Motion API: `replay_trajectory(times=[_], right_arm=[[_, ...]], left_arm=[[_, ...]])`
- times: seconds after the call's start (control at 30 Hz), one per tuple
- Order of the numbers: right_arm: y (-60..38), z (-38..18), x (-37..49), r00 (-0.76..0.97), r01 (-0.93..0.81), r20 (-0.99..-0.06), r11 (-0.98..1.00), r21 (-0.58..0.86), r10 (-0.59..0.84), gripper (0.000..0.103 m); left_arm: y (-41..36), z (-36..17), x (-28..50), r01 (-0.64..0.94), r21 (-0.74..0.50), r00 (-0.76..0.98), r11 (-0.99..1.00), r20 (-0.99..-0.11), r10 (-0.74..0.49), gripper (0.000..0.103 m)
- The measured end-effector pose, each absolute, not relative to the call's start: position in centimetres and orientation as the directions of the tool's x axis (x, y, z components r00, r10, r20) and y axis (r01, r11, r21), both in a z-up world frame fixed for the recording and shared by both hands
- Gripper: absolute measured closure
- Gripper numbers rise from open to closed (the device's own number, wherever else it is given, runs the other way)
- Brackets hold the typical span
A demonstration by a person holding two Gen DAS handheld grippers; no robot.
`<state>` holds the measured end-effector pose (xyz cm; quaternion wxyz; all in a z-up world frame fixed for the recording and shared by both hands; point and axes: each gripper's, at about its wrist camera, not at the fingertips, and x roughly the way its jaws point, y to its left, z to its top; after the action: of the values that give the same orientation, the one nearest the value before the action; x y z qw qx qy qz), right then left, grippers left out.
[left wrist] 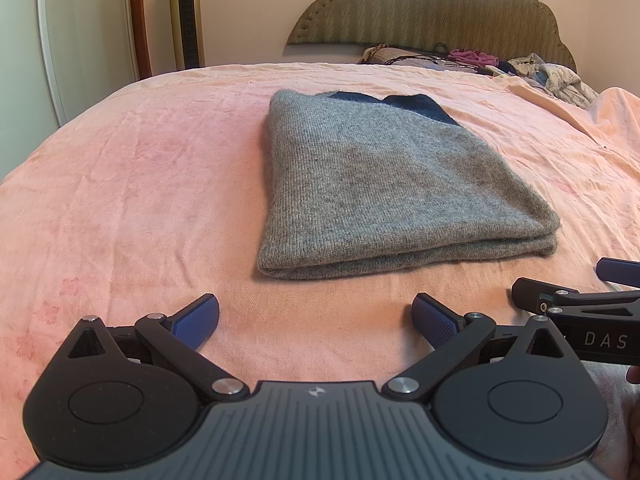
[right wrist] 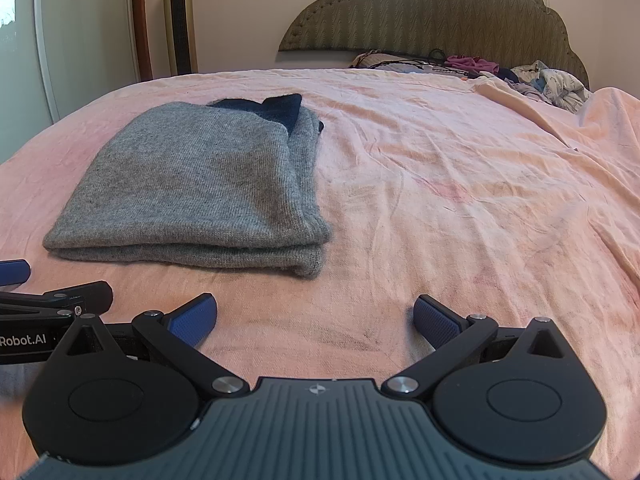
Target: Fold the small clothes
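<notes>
Looking at both tongs: left gripper point(left wrist: 315, 320) and right gripper point(right wrist: 316, 320) are spread wide, nothing between the blue pads point(left wrist: 196, 318), both hanging over bare pink bedsheet point(left wrist: 120, 200) with no contact to cloth. They sit side by side, close; the right unit's body shows just right of the left tong, and the left unit shows just left of the right tong.

Task item: grey knit garment point(left wrist: 384, 184), folded into a stacked rectangle, lies flat ahead of both tongs. It is ahead and slightly right of the left tong, ahead and left of the right tong point(right wrist: 192, 184). A dark navy part point(right wrist: 276, 108) pokes out at the far end. The near edge shows two thick layers, roughly aligned.

My read: the fold looks near done or done. Risks from here:

- Grabbing only the top layer at the near edge. The knit is soft and thick, and a shallow bite would peel the stack open.
- Uneven lift. If one tong bites before the other, the rectangle skews and the right-side layers, already slightly offset, slide further.
- Pinching the sheet along with the knit. The sheet is loose and wrinkled ahead and right of the right tong, so a low approach could drag it and shift the garment.
- The tongs clipping each other, since they are nearly touching.
- The loose clothes pile point(right wrist: 552, 84), far ahead and right by the headboard point(right wrist: 440, 12), is well apart; no interference now.
</notes>
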<state>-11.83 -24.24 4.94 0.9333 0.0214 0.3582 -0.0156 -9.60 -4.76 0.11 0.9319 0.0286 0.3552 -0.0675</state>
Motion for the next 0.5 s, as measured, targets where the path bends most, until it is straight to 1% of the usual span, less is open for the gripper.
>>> replay_trajectory(times=[0.5], right_arm=[[-24.23, 4.93, -11.85, 0.743, 0.045, -0.669, 0.999, 0.029, -0.014, 0.0]], left_arm=[[-4.78, 0.12, -9.63, 0.146, 0.005, 0.739, 0.989, -0.666, -0.106, 0.0]])
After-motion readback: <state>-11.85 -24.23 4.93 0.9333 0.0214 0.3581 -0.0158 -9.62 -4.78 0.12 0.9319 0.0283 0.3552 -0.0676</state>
